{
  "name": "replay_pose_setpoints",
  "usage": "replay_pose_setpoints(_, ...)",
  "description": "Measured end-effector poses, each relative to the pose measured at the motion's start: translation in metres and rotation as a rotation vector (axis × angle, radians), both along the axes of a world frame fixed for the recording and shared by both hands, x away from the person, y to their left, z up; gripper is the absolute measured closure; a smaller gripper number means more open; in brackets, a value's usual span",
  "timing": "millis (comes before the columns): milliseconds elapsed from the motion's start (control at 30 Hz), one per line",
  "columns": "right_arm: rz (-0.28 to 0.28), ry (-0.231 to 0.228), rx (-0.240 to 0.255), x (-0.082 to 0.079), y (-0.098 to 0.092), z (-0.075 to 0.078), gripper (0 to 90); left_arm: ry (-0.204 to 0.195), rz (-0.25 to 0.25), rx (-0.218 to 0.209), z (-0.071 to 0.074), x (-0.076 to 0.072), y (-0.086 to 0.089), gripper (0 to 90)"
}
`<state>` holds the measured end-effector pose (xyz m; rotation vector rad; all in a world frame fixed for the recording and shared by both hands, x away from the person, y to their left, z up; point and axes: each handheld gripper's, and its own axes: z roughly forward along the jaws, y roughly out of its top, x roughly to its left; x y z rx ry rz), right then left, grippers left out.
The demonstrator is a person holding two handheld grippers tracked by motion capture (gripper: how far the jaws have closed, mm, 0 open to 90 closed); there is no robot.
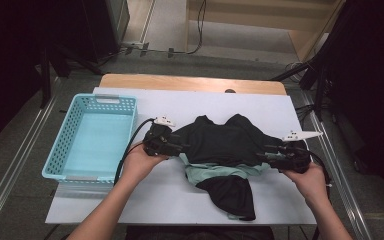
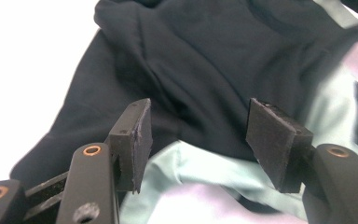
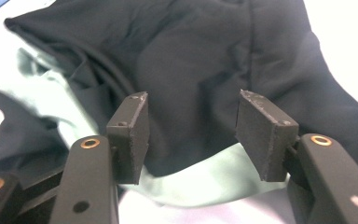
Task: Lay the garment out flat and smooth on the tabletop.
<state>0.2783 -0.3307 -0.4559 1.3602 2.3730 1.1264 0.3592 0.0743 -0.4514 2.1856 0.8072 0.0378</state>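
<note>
- A dark garment with a pale green lining is seen spread in a crumpled heap on the white table, roughly at its middle, with one dark flap trailing toward the near edge.
- The left gripper is held at the garment's left edge, level with the tabletop and pointed inward at the cloth.
- In the left gripper view its jaws are shown standing apart, pads clear of the fabric; the dark cloth lies beyond the gap and the pale green lining below it, nothing pinched.
- The right gripper is held at the garment's right edge, pointed back toward the left one.
- In the right gripper view its jaws are likewise parted, with dark cloth seen past them and a strip of pale green lining underneath; no fabric is gripped.
- A light blue basket is found on the table's left side, just beside the left gripper's cable and apart from the garment.
</note>
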Motion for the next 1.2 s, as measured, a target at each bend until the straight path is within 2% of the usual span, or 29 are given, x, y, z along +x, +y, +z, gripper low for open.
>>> replay_pose_setpoints(67,-0.013,-0.012,-0.004,0.005,-0.002,0.000,41.0,-0.008,0.007,0.011,-0.001,0.006,-0.001,41.6)
replay_pose_setpoints(233,-0.041,0.004,-0.012,0.020,-0.009,-0.008,40.7,-0.031,0.024,0.040,-0.002,0.019,-0.003,41.6)
replay_pose_setpoints(367,-0.068,0.013,-0.019,0.030,-0.015,-0.010,40.7,-0.032,0.043,0.035,-0.005,0.028,-0.006,41.8)
replay_pose_setpoints(500,-0.091,0.007,-0.009,0.038,-0.021,-0.011,40.7,-0.018,0.055,0.052,-0.011,0.037,-0.011,42.5)
replay_pose_setpoints(667,-0.121,0.014,-0.009,0.049,-0.030,-0.014,40.7,0.004,0.076,0.030,-0.019,0.047,-0.013,43.8)
replay_pose_setpoints(867,-0.149,0.025,-0.004,0.065,-0.039,-0.021,40.8,0.032,0.102,0.035,-0.034,0.060,-0.013,44.4)
replay_pose_setpoints(933,-0.156,0.034,-0.010,0.069,-0.040,-0.024,40.8,0.021,0.110,0.045,-0.038,0.062,-0.012,44.3)
replay_pose_setpoints(1100,-0.162,0.031,-0.047,0.079,-0.038,-0.036,40.2,0.005,0.092,0.066,-0.048,0.066,-0.014,44.3)
replay_pose_setpoints(1133,-0.167,0.047,-0.067,0.082,-0.036,-0.042,40.3,-0.007,0.086,0.062,-0.050,0.066,-0.015,44.3)
replay_pose_setpoints(1200,-0.170,0.053,-0.074,0.083,-0.035,-0.044,40.6,-0.011,0.087,0.050,-0.051,0.066,-0.016,44.4)
